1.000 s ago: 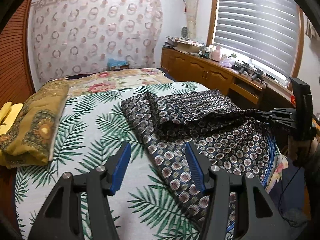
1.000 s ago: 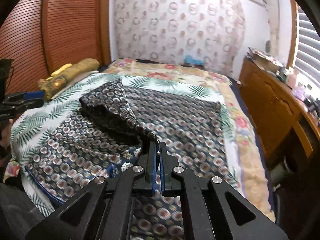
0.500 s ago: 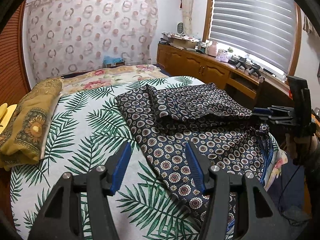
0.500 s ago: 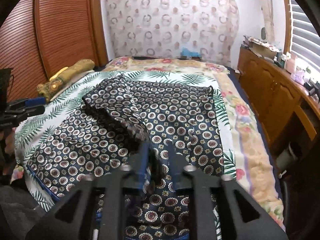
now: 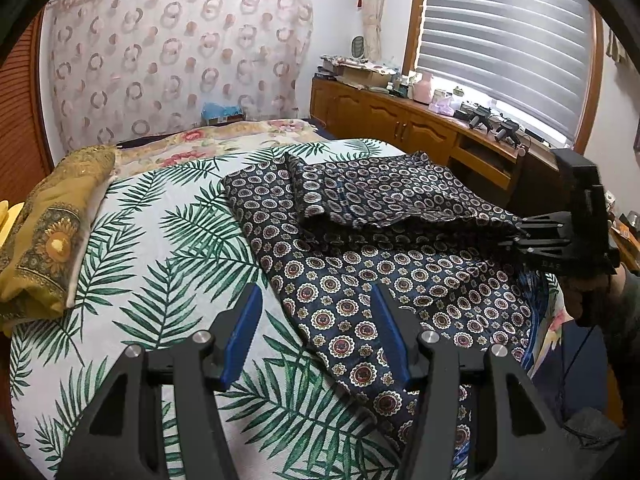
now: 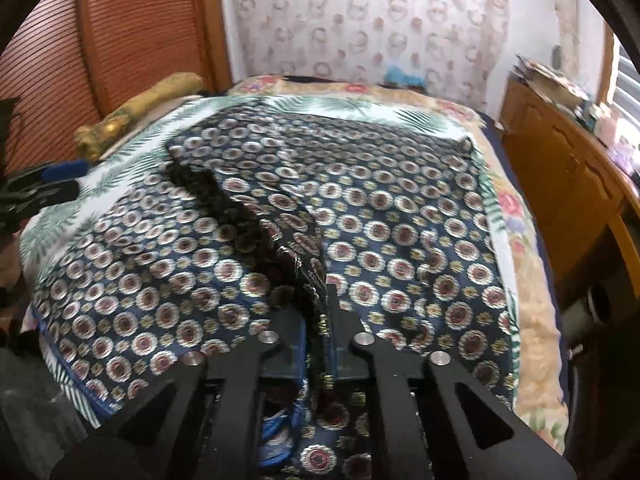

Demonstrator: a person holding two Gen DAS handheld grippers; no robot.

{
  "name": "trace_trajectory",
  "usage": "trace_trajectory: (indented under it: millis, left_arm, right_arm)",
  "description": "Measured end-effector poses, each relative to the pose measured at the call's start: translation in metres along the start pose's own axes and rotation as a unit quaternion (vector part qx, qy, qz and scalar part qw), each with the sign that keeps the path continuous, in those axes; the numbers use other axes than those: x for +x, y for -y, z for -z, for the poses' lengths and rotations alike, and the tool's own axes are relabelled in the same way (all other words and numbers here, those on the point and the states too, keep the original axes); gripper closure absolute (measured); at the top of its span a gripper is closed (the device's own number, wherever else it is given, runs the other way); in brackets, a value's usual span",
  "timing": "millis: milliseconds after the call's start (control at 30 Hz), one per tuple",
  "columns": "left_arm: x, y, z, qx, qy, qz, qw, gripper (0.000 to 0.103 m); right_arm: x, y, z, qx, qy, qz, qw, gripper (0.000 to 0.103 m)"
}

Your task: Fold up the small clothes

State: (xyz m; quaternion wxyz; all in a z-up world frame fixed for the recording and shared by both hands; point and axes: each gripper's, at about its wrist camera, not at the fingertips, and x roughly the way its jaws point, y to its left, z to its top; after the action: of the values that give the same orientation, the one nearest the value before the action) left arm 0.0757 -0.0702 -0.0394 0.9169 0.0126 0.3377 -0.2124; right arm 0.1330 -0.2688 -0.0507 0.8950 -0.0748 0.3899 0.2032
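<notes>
A dark navy garment with round medallion print [image 5: 360,280] lies spread over the palm-leaf bedspread [image 5: 152,248], one half folded over on top. My left gripper [image 5: 316,336] is open and empty, hovering above the garment's near left edge. My right gripper [image 6: 324,308] is shut on a bunched fold of the garment [image 6: 400,216] and holds that fold slightly raised. It also shows at the right of the left wrist view [image 5: 520,236], pinching the garment's right edge. The right wrist view is blurred.
A golden patterned pillow [image 5: 48,228] lies at the bed's left side by a wooden slatted wall [image 6: 120,40]. A wooden sideboard with clutter [image 5: 420,128] runs under the window blinds on the right. A floral blanket [image 5: 208,144] covers the far end of the bed.
My right gripper has kept its hold on the fold and shifted it across the garment, flattening the raised cloth. My left gripper has drifted slightly and stays open.
</notes>
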Motion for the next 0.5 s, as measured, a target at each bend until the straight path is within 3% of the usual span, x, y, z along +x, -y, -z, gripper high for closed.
trace_trajectory:
  millis: [233, 500]
  left_arm:
    - [0.004, 0.006, 0.001, 0.006, -0.004, 0.003, 1.0000, 0.048]
    - [0.007, 0.009, 0.002, 0.010, -0.008, 0.005, 0.9999, 0.048]
  right_arm:
    - [-0.034, 0.014, 0.001, 0.012, 0.055, 0.039, 0.998, 0.103]
    - [-0.048, 0.050, 0.017, 0.057, 0.033, 0.082, 0.994, 0.100]
